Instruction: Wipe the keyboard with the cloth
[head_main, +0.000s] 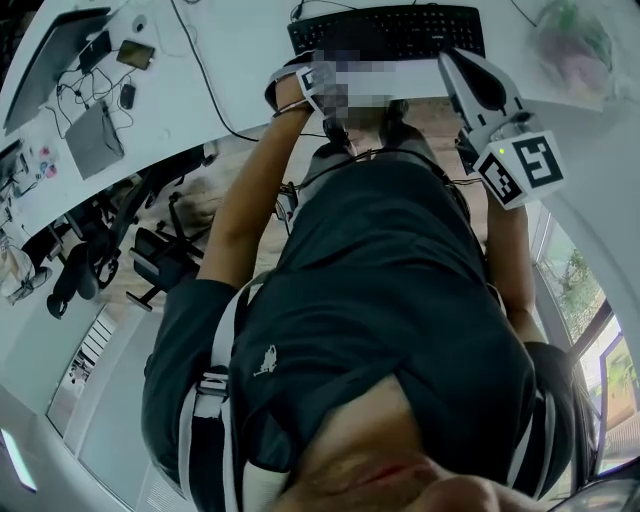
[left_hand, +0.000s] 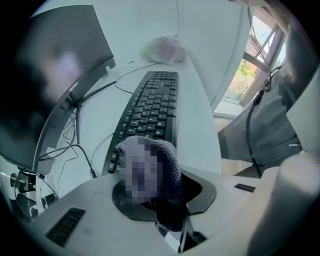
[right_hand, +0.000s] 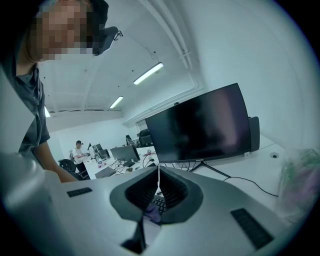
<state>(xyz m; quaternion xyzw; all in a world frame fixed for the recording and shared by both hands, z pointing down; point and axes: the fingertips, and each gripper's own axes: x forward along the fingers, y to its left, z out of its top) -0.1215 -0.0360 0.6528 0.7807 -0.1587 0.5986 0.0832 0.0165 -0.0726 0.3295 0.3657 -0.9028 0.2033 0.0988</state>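
Left claw: clenched on the cloth, a dark fold standing up out of the jaws, probably so that a soft edge could be dragged over the keys.
Cloth: pinched in the left claw, just short of the keyboard's near end; contact could not be told.
Keyboard: lay on the bench straight ahead of the left claw, running away from it; wiping looked not yet begun.
Right claw: jaws pressed together on nothing, pointed up toward the monitor, apparently parked clear of the wiping.
Bag: thin plastic, beyond the keyboard's far end from the left claw; its contents were too blurred to name.
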